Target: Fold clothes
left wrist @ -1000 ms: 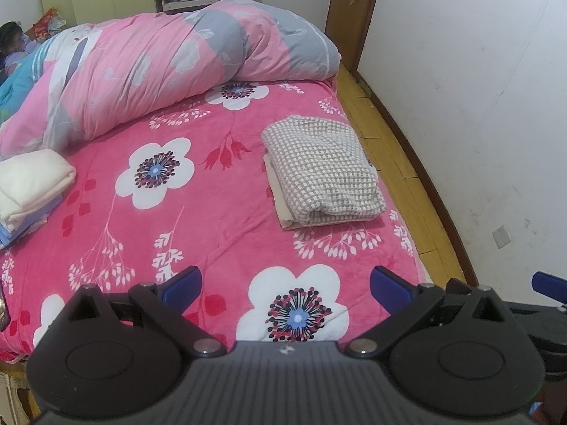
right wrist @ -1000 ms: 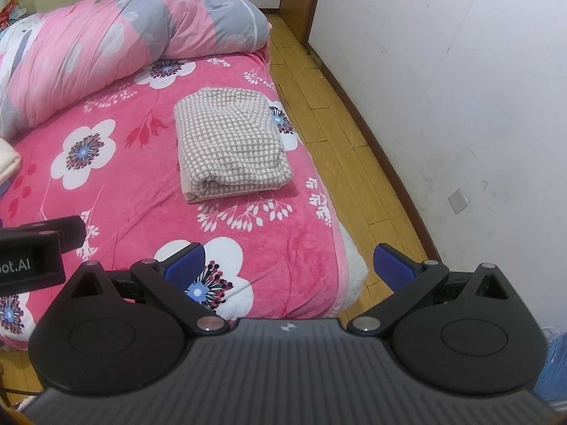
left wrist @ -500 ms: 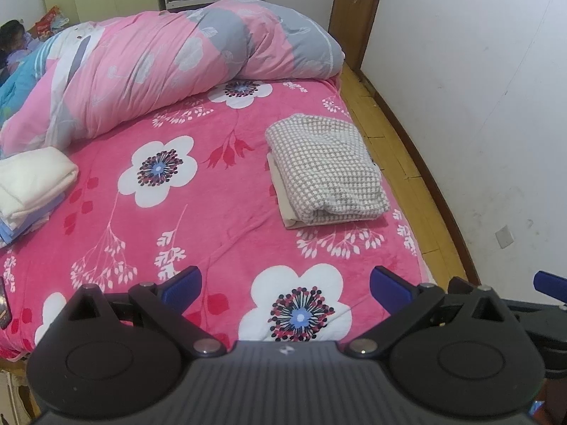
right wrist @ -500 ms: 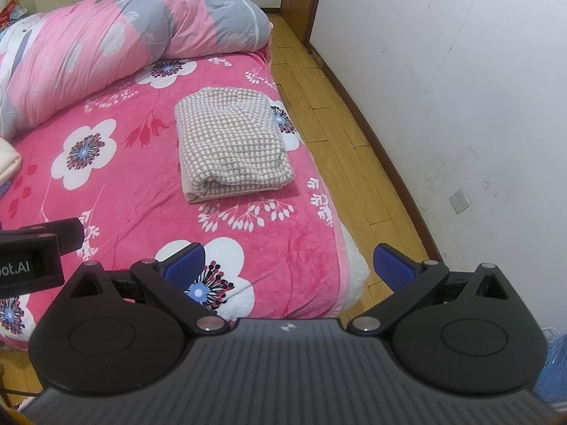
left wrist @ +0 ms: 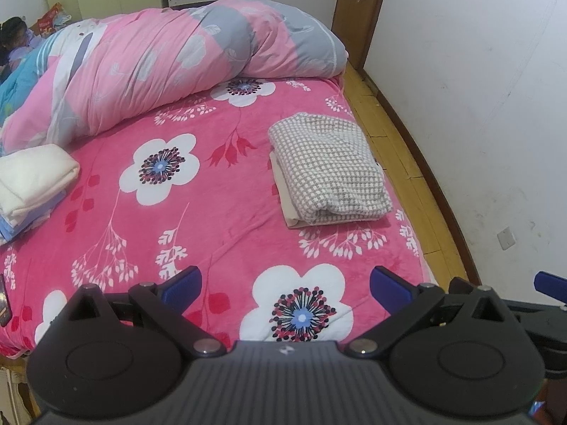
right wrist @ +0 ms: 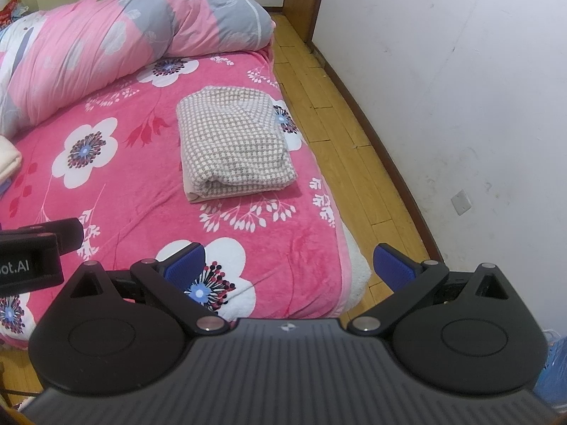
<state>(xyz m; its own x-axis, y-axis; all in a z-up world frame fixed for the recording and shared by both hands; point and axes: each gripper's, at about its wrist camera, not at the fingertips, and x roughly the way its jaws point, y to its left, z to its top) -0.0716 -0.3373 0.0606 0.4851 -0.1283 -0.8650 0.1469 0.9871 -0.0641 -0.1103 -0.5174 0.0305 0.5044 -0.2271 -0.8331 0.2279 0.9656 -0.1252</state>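
Note:
A folded beige-and-white checked garment [left wrist: 327, 168] [right wrist: 235, 147] lies on the right side of the pink flowered bed [left wrist: 198, 212] [right wrist: 117, 184], on top of a flat beige piece. My left gripper [left wrist: 285, 285] hovers open over the bed's near edge, well short of the garment, with nothing between its blue pads. My right gripper [right wrist: 290, 264] is open and empty too, above the bed's near right corner. A stack of folded cream and light-blue clothes [left wrist: 30, 186] sits at the bed's left edge.
A rolled pink-and-grey duvet [left wrist: 170, 56] [right wrist: 117, 35] fills the far end of the bed. A strip of wooden floor [right wrist: 336, 134] runs between bed and white wall [right wrist: 460, 71]. A person [left wrist: 14, 40] lies at the far left. Shelves and a door stand behind.
Both grippers have drifted slightly; the bed and the folded garment sit a little lower in the left wrist view. Nothing was grasped or released.

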